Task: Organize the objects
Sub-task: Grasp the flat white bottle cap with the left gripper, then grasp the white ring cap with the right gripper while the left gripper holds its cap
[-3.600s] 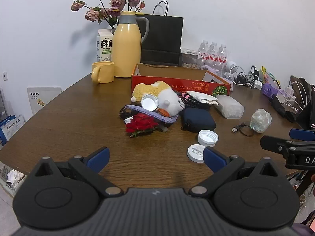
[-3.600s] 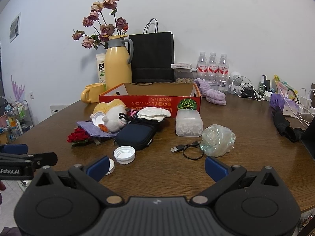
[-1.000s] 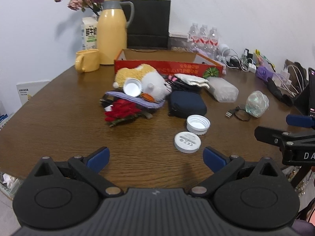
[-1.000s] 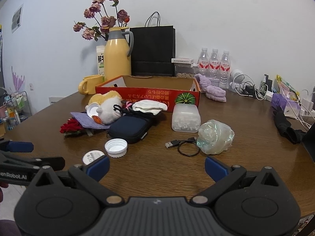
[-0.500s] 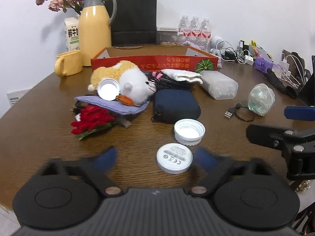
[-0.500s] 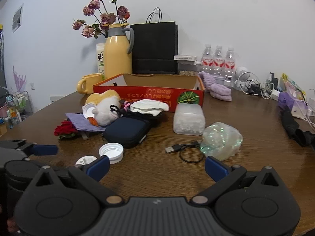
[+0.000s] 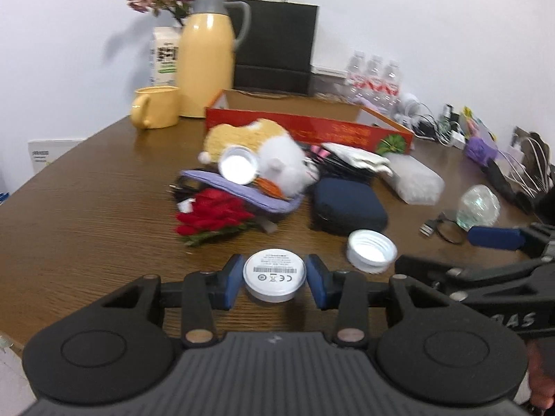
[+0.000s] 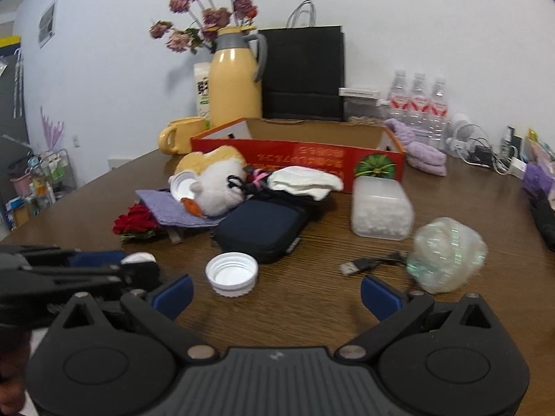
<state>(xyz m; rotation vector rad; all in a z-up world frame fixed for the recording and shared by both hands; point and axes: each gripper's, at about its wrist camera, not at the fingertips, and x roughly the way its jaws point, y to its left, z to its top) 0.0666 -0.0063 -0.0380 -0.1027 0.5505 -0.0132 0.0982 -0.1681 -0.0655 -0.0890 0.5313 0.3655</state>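
near the desk's front edge, your left gripper has just been closing its jaws around the puck, pads about touching it. a shallow hold on that rim could slip. right gripper jaws spread, empty. one puck, one cap, one box.

right gripper fingers wide apart — white cap ahead | left gripper on white disc
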